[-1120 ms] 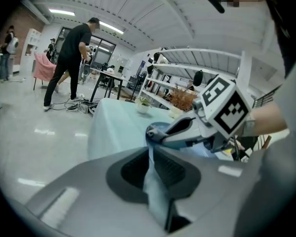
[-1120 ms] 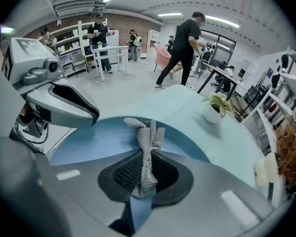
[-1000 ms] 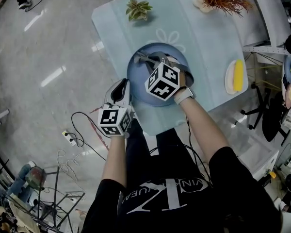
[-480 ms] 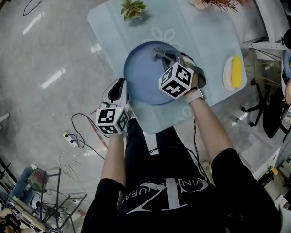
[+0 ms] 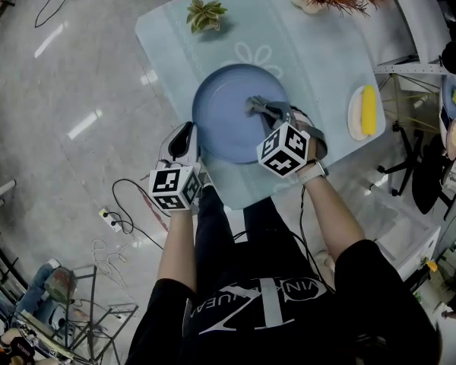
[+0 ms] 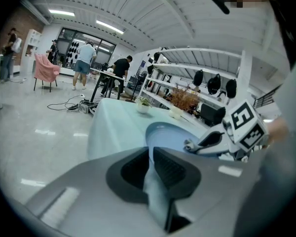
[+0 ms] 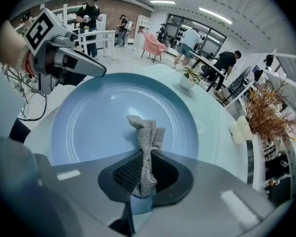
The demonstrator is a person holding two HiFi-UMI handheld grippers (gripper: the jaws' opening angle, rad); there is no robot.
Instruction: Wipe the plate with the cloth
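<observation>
Right gripper view looks straight along my right gripper (image 7: 147, 158). Its jaws are pressed together on a grey knitted cloth (image 7: 147, 132). The bunched fabric runs up between the pads, and its free end flops forward onto the blue plate (image 7: 84, 127) near the middle of the frame, touching the surface as far as I can tell.

In the left gripper view, my left gripper (image 6: 151, 154) is closed as well, on a pale blue edge that I take for the plate's rim. In the head view its tips meet the lower left edge of the plate, so I judge that this hand is holding the plate steady.

The plate sits in the middle of the pale table (image 5: 327, 59). It is well apart from the small green plant (image 5: 206, 13) at upper left and the dish with something yellow (image 5: 365, 112) at the right edge.

By my reading the wiping is under way, not finished. The cloth is gripped and lies on the inner part of the plate, right of centre in the head view. I see no dirt or wet streaks, so I cannot tell which parts are already wiped. The broad left half and the outer rim lie away from the cloth and probably remain to be covered.
</observation>
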